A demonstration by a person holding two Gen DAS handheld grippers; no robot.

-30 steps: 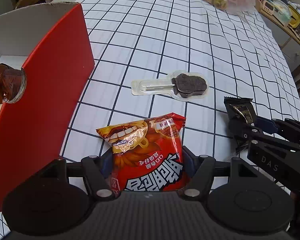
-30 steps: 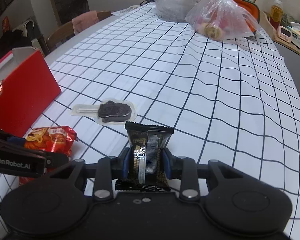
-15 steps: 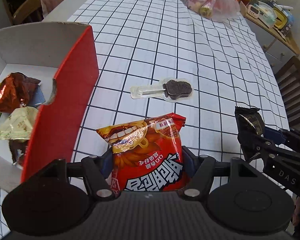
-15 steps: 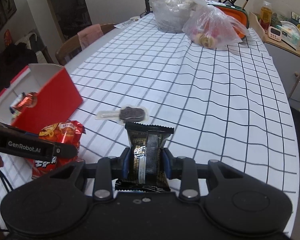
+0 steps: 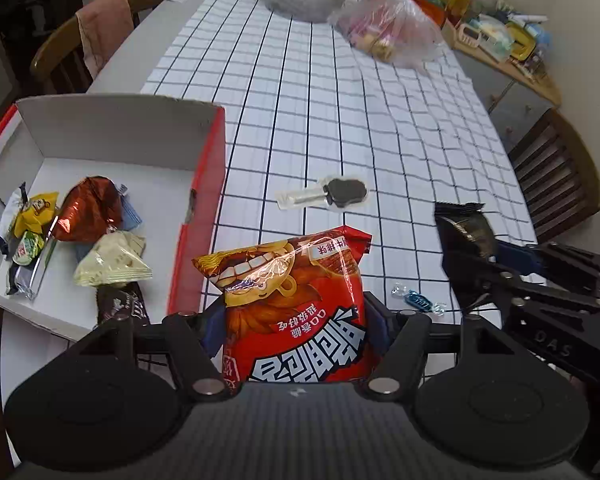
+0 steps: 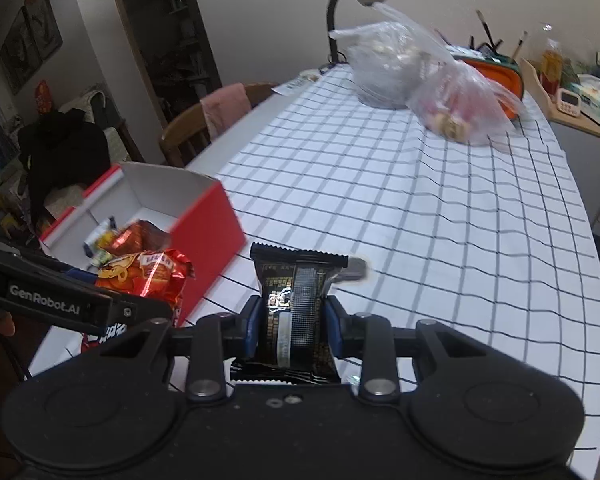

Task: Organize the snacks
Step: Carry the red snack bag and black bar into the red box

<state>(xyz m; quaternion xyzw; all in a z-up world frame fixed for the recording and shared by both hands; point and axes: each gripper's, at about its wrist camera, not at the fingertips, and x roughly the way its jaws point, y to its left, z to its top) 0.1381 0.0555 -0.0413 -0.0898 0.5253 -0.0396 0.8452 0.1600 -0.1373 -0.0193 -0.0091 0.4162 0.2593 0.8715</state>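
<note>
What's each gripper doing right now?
Left gripper: shut on the red snack bag.
Right gripper: shut on the black snack packet.

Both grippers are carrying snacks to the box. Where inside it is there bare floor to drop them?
The box floor is bare along its far wall, beyond the brown foil pack. The near left part is crowded with wrapped snacks.
</note>
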